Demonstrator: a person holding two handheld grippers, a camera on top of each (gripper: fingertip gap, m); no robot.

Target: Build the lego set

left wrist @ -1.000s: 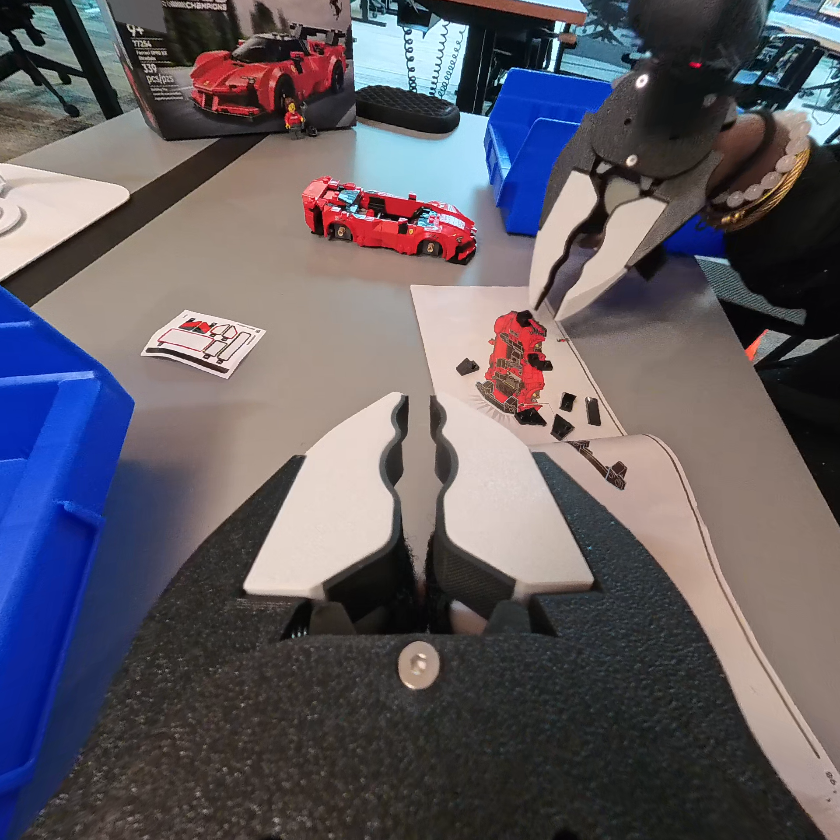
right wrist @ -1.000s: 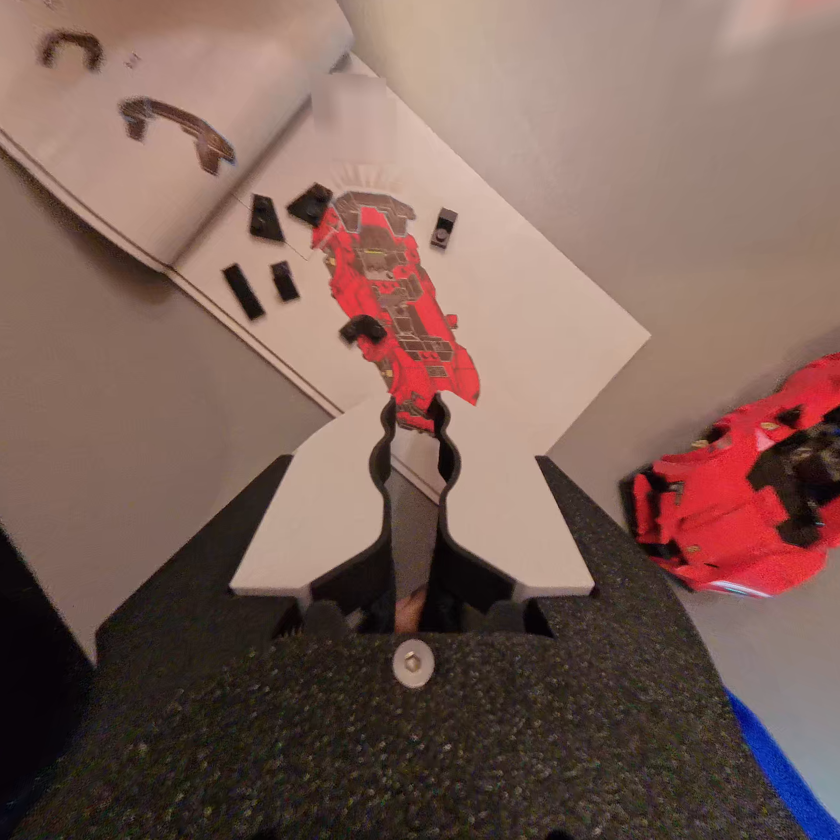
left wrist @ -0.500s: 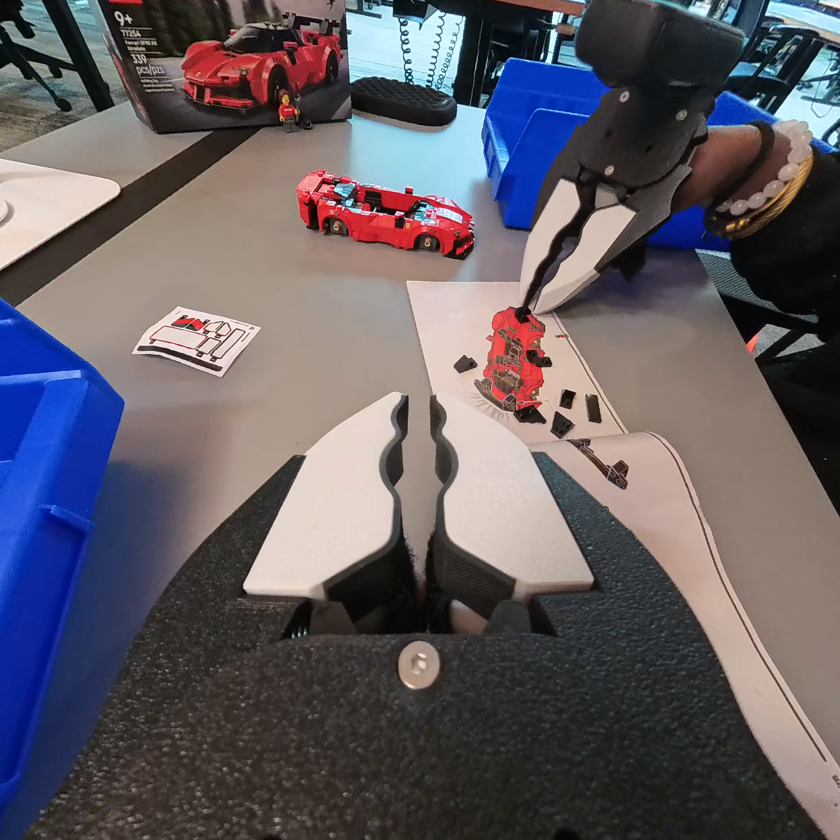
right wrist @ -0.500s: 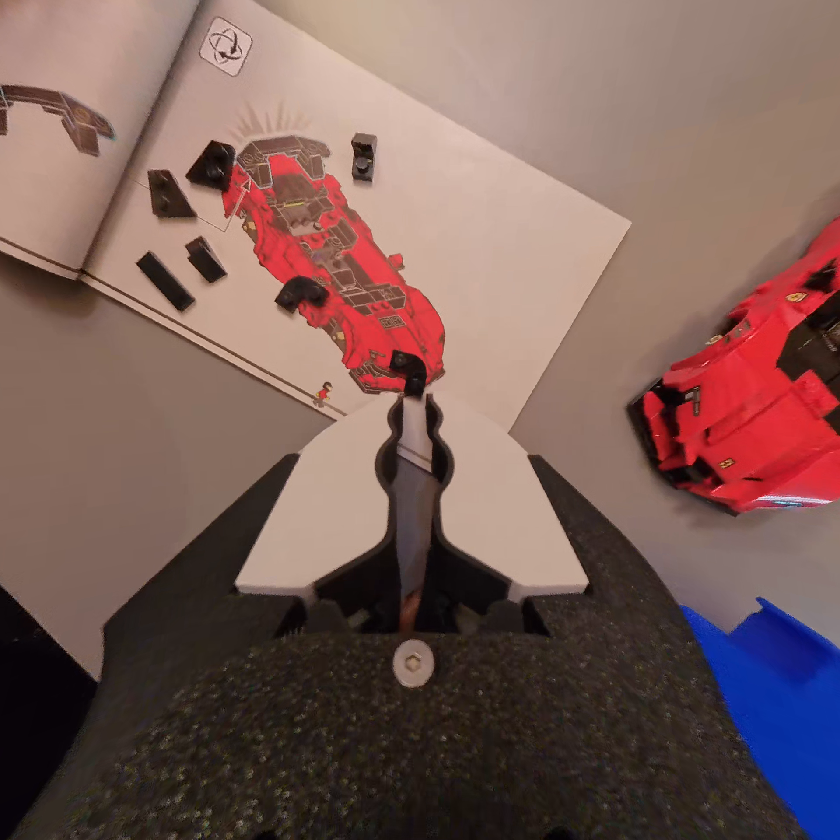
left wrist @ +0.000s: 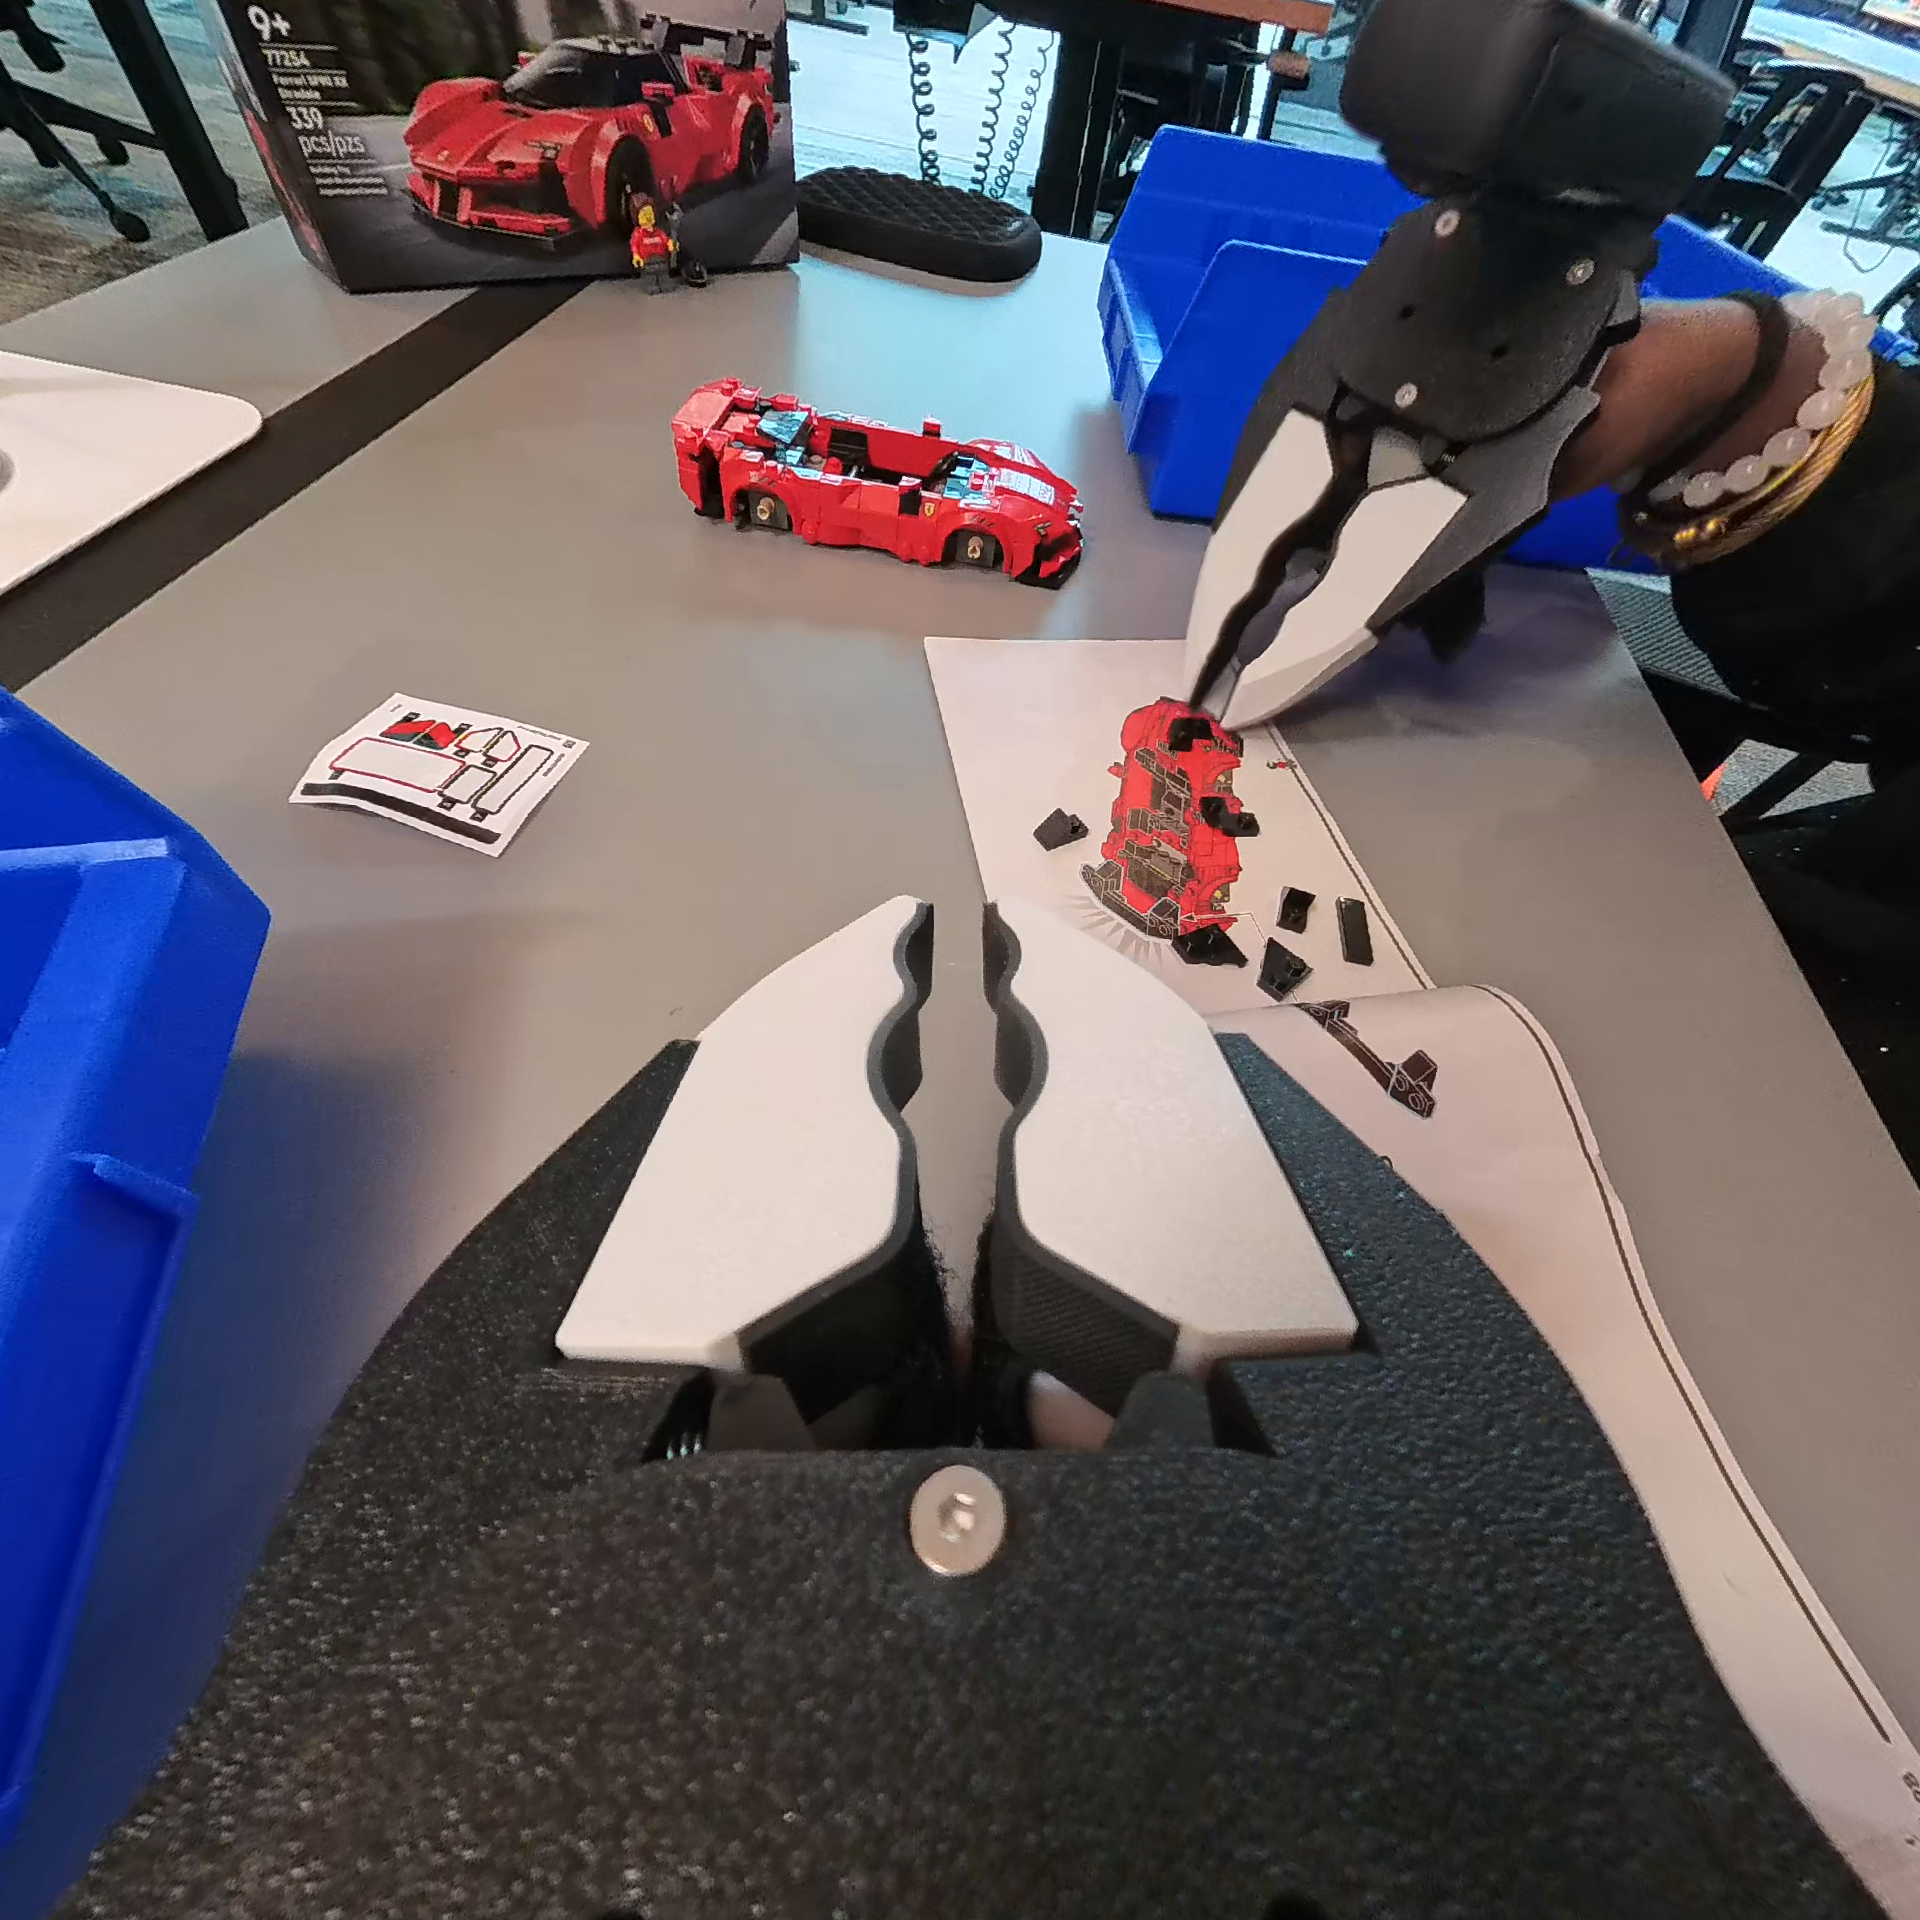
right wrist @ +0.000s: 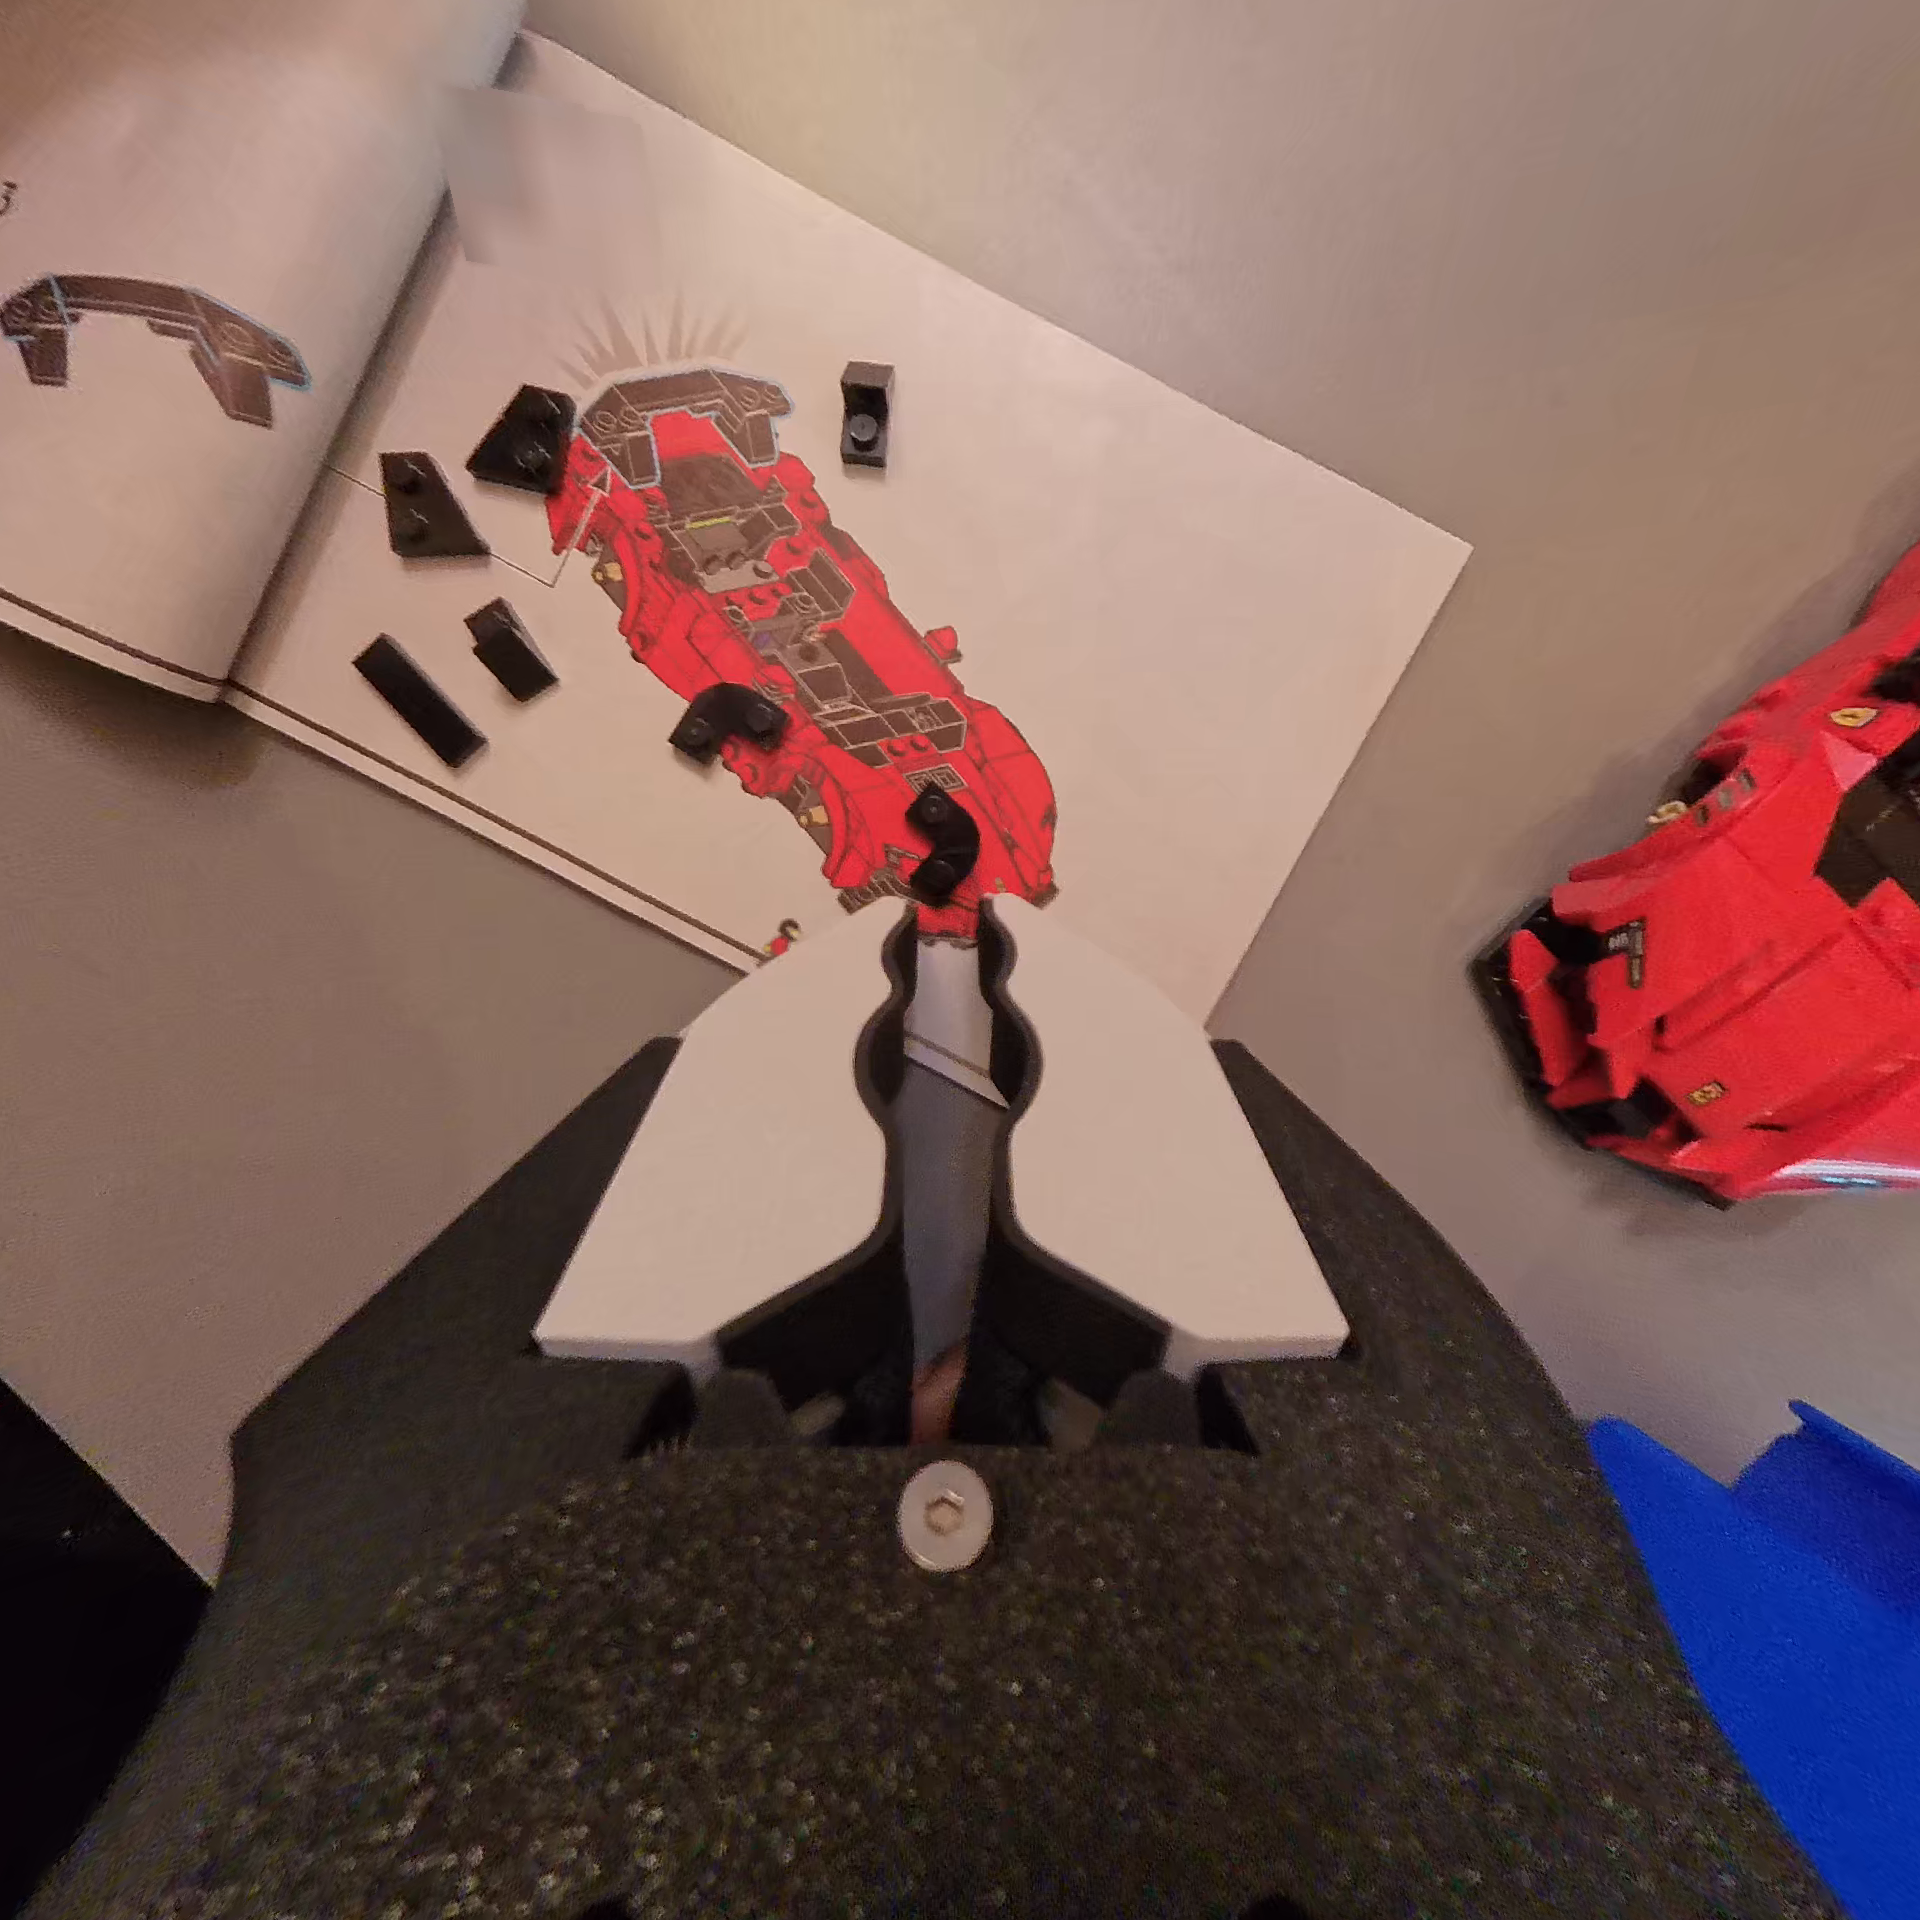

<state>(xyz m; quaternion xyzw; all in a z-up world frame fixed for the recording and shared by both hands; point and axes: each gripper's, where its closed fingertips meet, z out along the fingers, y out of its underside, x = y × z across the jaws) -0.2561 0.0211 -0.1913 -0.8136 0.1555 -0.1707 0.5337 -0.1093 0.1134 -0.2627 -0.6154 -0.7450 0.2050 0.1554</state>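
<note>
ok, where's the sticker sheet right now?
In the left wrist view, the sticker sheet lies flat on the grey table, between the left blue bin and the instruction booklet.

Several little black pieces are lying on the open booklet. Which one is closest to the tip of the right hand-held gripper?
The curved black piece lying on the nose of the printed red car, just beyond the right hand-held gripper. The other black pieces lie farther up the page.

The set's box (left wrist: 499, 145) bears print, and the red car (left wrist: 873, 488) carries small badges.
</note>
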